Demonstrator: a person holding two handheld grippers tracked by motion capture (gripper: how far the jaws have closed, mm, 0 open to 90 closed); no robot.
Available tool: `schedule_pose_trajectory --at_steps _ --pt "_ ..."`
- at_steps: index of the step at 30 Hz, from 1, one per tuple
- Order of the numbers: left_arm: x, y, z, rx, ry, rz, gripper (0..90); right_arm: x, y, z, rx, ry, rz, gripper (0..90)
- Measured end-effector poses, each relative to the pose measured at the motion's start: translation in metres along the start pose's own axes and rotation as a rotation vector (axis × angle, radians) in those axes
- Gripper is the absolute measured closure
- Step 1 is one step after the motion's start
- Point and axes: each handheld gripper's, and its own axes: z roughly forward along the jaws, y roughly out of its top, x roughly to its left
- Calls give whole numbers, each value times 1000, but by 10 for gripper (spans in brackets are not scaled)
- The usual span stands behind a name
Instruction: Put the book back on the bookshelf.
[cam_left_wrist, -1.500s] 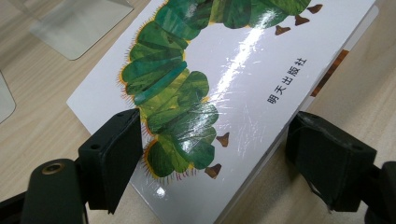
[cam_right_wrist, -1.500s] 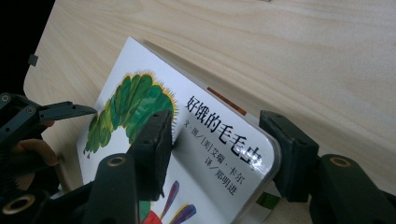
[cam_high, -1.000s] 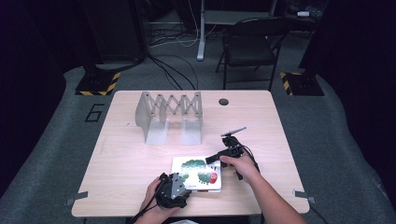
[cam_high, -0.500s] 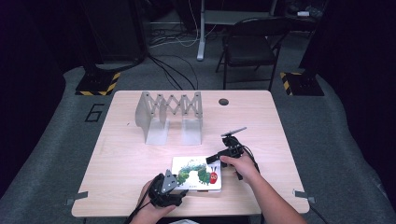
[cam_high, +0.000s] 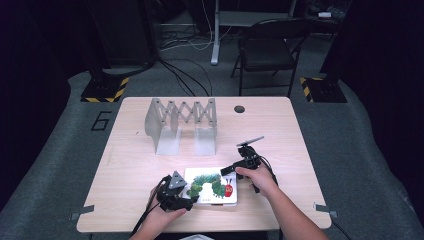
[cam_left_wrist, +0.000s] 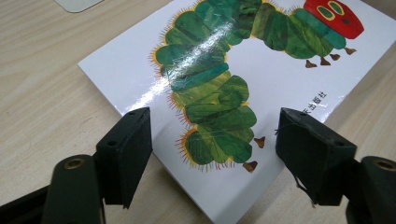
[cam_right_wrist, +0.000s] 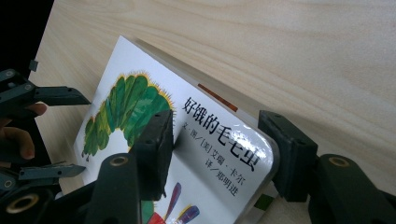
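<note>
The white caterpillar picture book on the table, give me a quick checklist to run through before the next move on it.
1. White glossy picture book with the green caterpillar cover lies flat on the light wooden table: ok.
2. Left gripper open, its jaws straddling the book's near corner: ok.
3. Left jaws touching the cover: cannot tell.
4. Right gripper open, one jaw over the cover, the other beyond the spine-side edge: ok.
5. Right jaws firmly gripping the book: not ok, a gap shows at the outer jaw.
6. Grey metal accordion rack stands apart from the book, farther back on the table: ok.
</note>
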Motion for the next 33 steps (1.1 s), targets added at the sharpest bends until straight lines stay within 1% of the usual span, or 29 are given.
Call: schedule_pose_trajectory --at_steps 1,3,5,7,11,14,15,16,18,19,21,23,24,26,27,28,29,30,31,32,33 --pt "0 0 0 4 -3 5 268 0 0 0 0 1 -1 462" --pt "1 -1 1 11 -2 -3 244 0 0 0 1 1 2 464" --pt "2 -2 2 3 1 -31 235 1 -1 0 -4 -5 0 462" --pt "3 -3 2 5 -9 -30 226 1 -1 0 -5 -11 -3 463" --pt "2 -3 3 0 0 -23 221 2 -1 0 -3 -14 -1 463" --pt "4 -3 4 0 -10 -39 203 5 -1 -1 -15 -26 -20 463" --pt "4 -3 4 0 -10 -39 192 5 -1 -1 -15 -26 -20 463" --pt "4 -3 5 -3 -3 -44 179 6 -1 -2 -24 -22 -33 474" --pt "6 -4 5 2 -10 -55 166 5 -1 -4 -27 -14 -36 486" --pt "6 -4 6 3 -12 -60 161 5 -1 -5 -25 -10 -26 492" --pt "6 -4 6 3 -11 -57 150 5 -1 -5 -24 -6 -24 497" --pt "7 -4 5 5 -15 -56 148 6 -1 -8 -31 2 -39 514" --pt "6 -4 5 -4 -11 -60 148 6 0 -9 -30 4 -43 519" --pt "7 -4 5 -6 -11 -58 148 7 0 -10 -30 6 -50 525" --pt "8 -4 4 -1 -21 -63 148 8 0 -11 -31 8 -59 530" --pt "7 -4 4 0 -20 -60 148 10 1 -13 -31 6 -71 534" --pt "7 -4 4 0 -20 -60 148 10 1 -13 -31 6 -71 534" --pt "7 -4 4 -2 -20 -64 148 12 1 -14 -30 -2 -93 535" --pt "7 -4 4 -2 -20 -64 148 13 2 -15 -33 -3 -103 538" --pt "7 -4 3 -5 -18 -66 148 13 2 -15 -33 -3 -103 538" --pt "8 -4 2 -2 -26 -65 148 16 1 -18 -37 1 -107 547"
